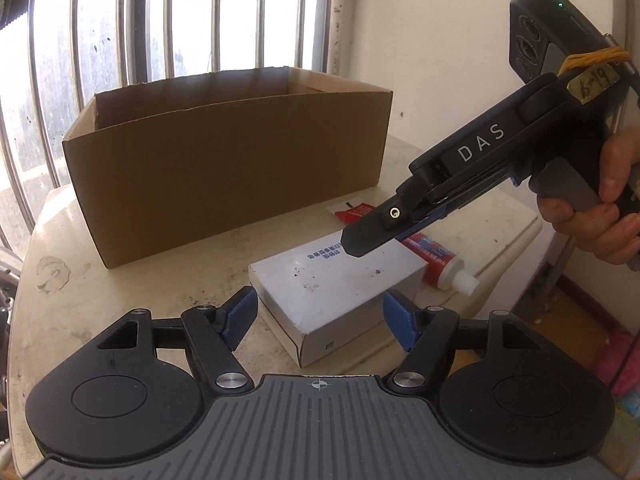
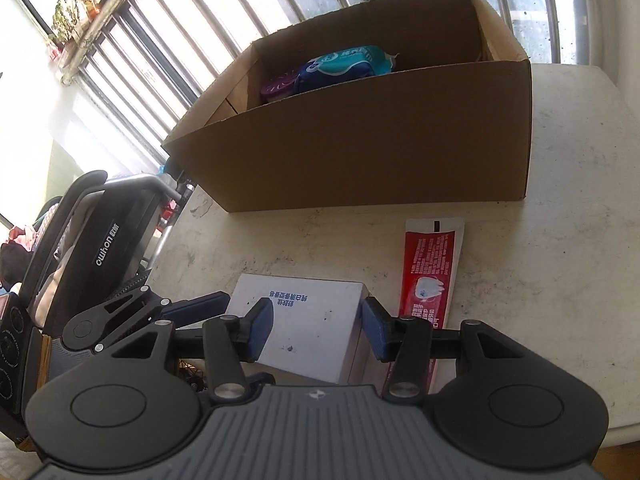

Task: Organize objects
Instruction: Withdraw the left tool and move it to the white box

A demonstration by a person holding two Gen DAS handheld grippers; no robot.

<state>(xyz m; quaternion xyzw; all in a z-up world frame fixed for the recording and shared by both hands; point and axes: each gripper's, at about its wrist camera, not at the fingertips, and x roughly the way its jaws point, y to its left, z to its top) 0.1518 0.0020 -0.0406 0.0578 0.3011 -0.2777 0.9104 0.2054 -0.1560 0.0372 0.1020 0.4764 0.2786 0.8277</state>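
A white flat box (image 1: 336,292) lies on the table near its front edge; it also shows in the right wrist view (image 2: 312,328). A red toothpaste tube (image 2: 430,276) lies beside it, cap toward the edge (image 1: 444,264). A brown cardboard box (image 1: 228,160) stands behind, holding a teal wipes pack (image 2: 352,62) and a purple item (image 2: 276,86). My left gripper (image 1: 320,318) is open, its pads either side of the white box's near end. My right gripper (image 2: 316,332) is open and hovers above the white box; from the left wrist view it (image 1: 360,242) points down at it.
The white table (image 2: 560,128) has a rounded edge. Window bars (image 1: 168,20) stand behind the cardboard box. A black stroller-like seat (image 2: 108,248) stands beside the table. A wall (image 1: 440,40) and floor clutter are on the other side.
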